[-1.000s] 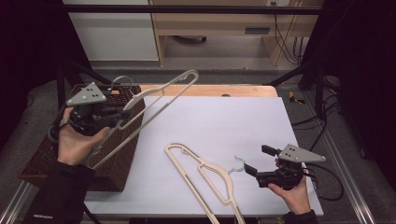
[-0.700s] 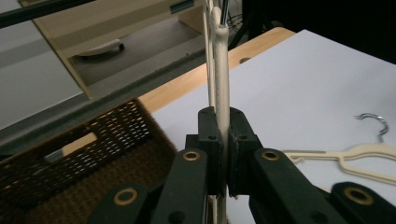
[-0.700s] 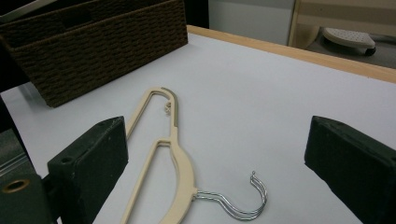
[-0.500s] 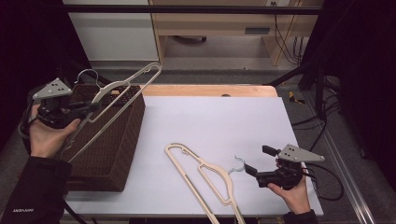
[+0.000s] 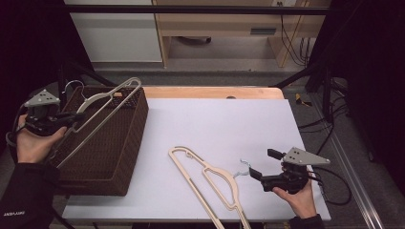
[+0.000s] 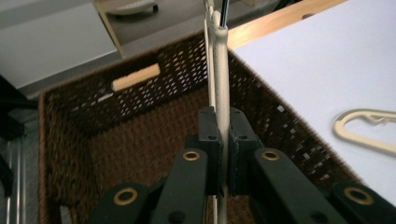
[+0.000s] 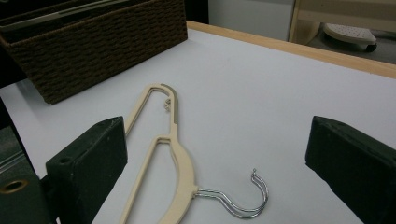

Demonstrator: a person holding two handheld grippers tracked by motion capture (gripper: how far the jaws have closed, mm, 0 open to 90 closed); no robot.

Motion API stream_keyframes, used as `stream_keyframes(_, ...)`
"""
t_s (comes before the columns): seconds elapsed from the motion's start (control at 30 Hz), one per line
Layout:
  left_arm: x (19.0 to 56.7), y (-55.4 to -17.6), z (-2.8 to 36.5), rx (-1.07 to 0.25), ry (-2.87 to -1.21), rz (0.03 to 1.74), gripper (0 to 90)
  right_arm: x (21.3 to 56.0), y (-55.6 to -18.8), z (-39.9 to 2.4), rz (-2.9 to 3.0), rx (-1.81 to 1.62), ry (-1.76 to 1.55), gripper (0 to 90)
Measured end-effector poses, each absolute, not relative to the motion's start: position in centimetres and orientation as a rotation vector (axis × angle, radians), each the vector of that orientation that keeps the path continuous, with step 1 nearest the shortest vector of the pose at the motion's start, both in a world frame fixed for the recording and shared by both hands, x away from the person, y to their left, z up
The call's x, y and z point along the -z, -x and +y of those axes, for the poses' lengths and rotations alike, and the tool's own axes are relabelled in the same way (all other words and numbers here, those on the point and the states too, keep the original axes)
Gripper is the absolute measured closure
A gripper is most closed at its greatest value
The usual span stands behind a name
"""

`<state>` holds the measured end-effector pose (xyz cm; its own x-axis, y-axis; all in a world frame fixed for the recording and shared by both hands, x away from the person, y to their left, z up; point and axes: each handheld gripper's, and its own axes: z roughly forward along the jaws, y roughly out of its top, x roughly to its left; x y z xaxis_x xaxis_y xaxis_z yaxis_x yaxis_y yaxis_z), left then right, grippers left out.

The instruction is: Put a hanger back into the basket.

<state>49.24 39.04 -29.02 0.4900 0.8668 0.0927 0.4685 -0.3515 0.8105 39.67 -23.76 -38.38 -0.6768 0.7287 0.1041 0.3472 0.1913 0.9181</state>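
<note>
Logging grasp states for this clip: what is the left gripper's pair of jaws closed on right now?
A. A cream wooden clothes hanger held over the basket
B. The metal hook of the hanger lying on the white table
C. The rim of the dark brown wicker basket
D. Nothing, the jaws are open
A: in the left gripper view the left gripper has its jaws shut on the cream wooden clothes hanger, above the dark brown wicker basket.

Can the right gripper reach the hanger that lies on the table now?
Probably yes: the right gripper is open, the hanger lies flat just ahead of its fingers, and nothing stands between.
</note>
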Motion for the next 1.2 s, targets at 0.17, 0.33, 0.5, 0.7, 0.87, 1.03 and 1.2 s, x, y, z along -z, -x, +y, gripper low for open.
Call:
stream_keyframes(0.17,30.0,-49.5,39.6,-0.672,-2.011,1.122,86.2,38.5,-39.7,-23.7,2.122,-1.471,-1.016,5.7)
stream_keyframes(0.33,31.2,-49.5,40.6,-0.633,-2.003,1.154,86.2,38.6,-39.8,-23.6,2.133,-1.468,-1.015,5.7)
stream_keyframes(0.5,32.6,-49.1,41.1,-0.598,-2.042,1.147,86.3,38.7,-39.8,-23.5,2.140,-1.462,-1.012,5.7)
stream_keyframes(0.7,33.9,-49.7,40.3,-0.557,-2.070,1.142,86.1,38.8,-39.9,-23.3,2.152,-1.455,-1.010,5.7)
stream_keyframes(0.87,35.7,-50.7,40.2,-0.546,-2.075,1.206,85.6,38.9,-40.0,-23.2,2.157,-1.453,-1.009,5.7)
stream_keyframes(1.03,37.1,-51.3,40.5,-0.568,-2.107,1.330,83.7,39.1,-40.0,-23.1,2.163,-1.451,-1.014,5.8)
stream_keyframes(1.2,37.7,-51.0,42.1,-0.553,-2.019,1.423,80.2,39.2,-40.1,-22.9,2.174,-1.444,-1.013,5.8)
